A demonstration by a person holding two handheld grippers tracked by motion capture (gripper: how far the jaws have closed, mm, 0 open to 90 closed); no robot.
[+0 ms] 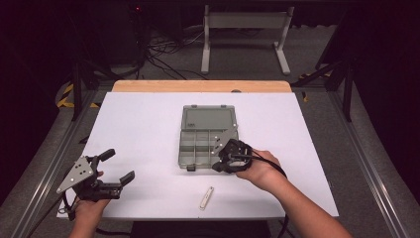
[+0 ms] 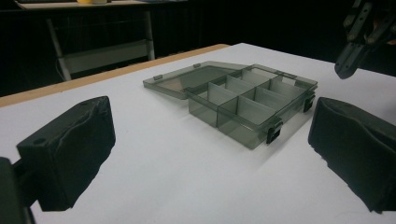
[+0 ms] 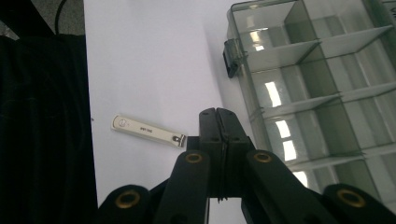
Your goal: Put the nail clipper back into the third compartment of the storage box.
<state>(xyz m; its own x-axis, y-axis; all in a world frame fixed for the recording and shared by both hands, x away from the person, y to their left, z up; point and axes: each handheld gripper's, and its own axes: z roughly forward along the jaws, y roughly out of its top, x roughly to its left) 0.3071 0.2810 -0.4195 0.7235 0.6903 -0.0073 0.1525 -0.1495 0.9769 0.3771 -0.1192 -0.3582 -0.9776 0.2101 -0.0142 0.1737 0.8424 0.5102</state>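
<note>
On the white tabletop [image 1: 148, 129] lies a smoky, see-through compartment box [image 1: 205, 144] with its lid [image 1: 208, 119] folded flat open on the far side. Dividers split the box into several compartments, and two black latches sit on its near wall. The right tongs [image 1: 224, 159] hover over the near right corner of the box, held by the person's right hand [image 1: 258, 171]; their jaws are pressed together with nothing between them, as the right gripper view shows plainly, tips [image 3: 218, 122] meeting just over the white surface beside the box's near wall. A small, flat metal nail clipper [image 1: 206, 197] lies on the tabletop nearer the person than the box, apart from it and touched by nothing; in the right gripper view it rests just to the left of the closed tips [image 3: 148, 131]. The left tongs [image 1: 117, 167] sit near the left front of the tabletop, well apart from the box, with their jaws spread wide and empty. The left gripper view looks between their black pads [image 2: 70, 149] toward the open box [image 2: 252, 100]
</note>
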